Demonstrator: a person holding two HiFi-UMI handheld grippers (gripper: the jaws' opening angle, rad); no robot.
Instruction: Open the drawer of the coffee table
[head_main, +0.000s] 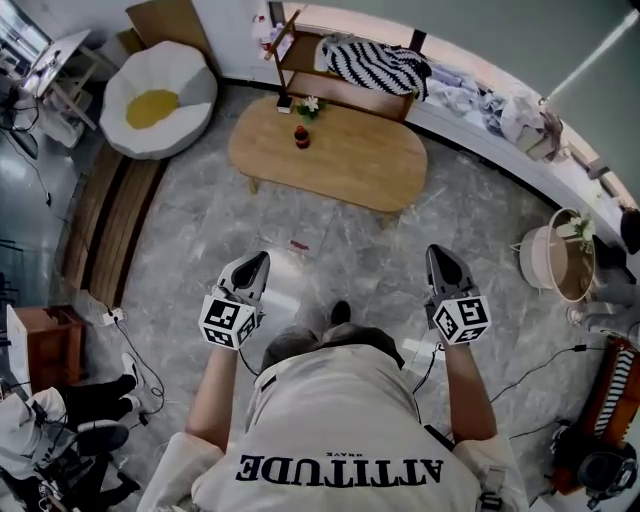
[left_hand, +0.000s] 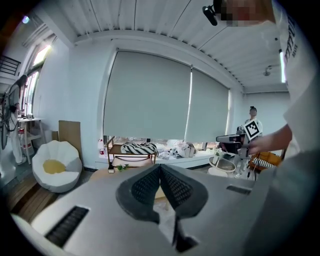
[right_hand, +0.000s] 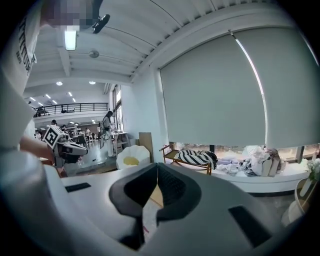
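1. Wooden coffee table (head_main: 335, 150) with a rounded oval top stands on the grey stone floor (head_main: 200, 250), in the upper middle of the head view.
2. From above only its top and short legs show; the drawer cannot be made out in any view.
3. On the far part of the top sit a small red thing (head_main: 302, 137) and, just behind it, a little plant (head_main: 310, 105) with a white flower.
4. The left gripper (head_main: 258, 262) is held out in front of the person, pointing toward the table and well apart from it.
5. In its own view the left gripper (left_hand: 160, 167) has its jaws together, with nothing between them.
6. The right gripper (head_main: 440, 255) is held level with the left one, also well short of the table.
7. The right gripper (right_hand: 156, 167) likewise shows its jaws pressed together and empty.
8. Behind the table a wooden bench (head_main: 345, 90) carries a black-and-white striped cloth (head_main: 375, 62).
9. To the table's left stands a white padded chair (head_main: 158, 98) with a yellow cushion.
10. At the right edge of the head view a pale round basket (head_main: 560, 255) stands on the floor.
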